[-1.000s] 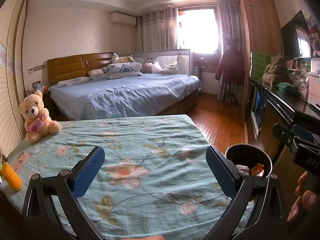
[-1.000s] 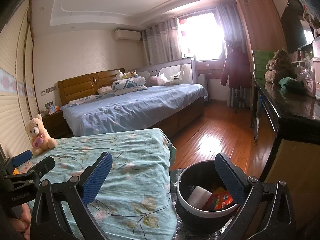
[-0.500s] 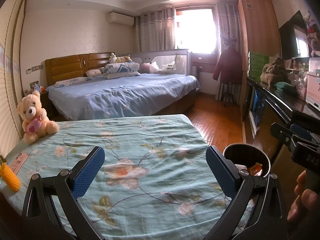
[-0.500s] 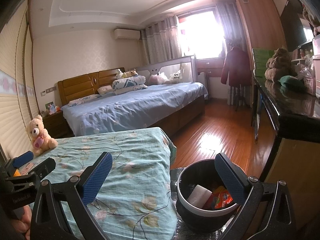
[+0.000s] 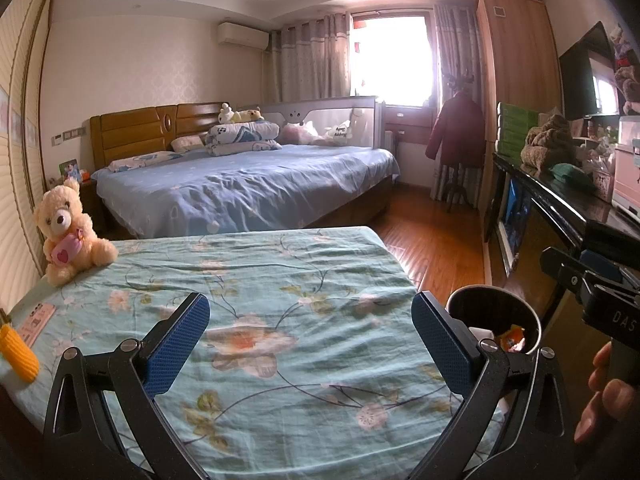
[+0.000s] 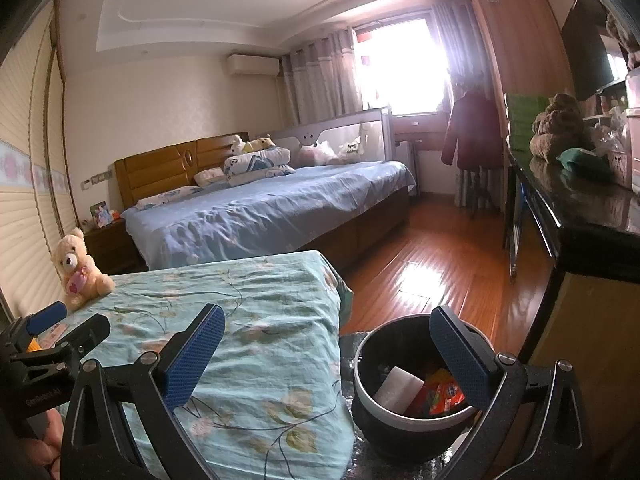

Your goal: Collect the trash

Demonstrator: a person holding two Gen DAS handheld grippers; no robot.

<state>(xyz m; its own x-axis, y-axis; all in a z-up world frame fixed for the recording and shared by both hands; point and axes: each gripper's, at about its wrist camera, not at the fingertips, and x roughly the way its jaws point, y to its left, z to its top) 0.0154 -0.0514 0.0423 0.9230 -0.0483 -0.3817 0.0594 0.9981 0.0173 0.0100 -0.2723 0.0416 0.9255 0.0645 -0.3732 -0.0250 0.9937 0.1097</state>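
A black trash bin with a white rim (image 6: 404,424) stands on the floor at the right of the floral-clothed table (image 6: 256,320). Inside it lie a white paper piece (image 6: 398,386) and orange-red wrappers (image 6: 440,396). The bin also shows in the left wrist view (image 5: 494,316). My right gripper (image 6: 326,356) is open and empty, its right finger over the bin. My left gripper (image 5: 310,344) is open and empty above the table. A yellow corn-shaped object (image 5: 18,354) and a pink card (image 5: 36,316) lie at the table's left edge.
A teddy bear (image 5: 68,236) sits at the table's far left corner. A blue bed (image 5: 248,188) stands behind. A black cabinet (image 6: 592,216) with clutter lines the right. Wooden floor (image 6: 432,272) runs between them.
The left wrist view has shifted slightly, so the scene sits a little further left and lower. Both grippers stay open and empty.
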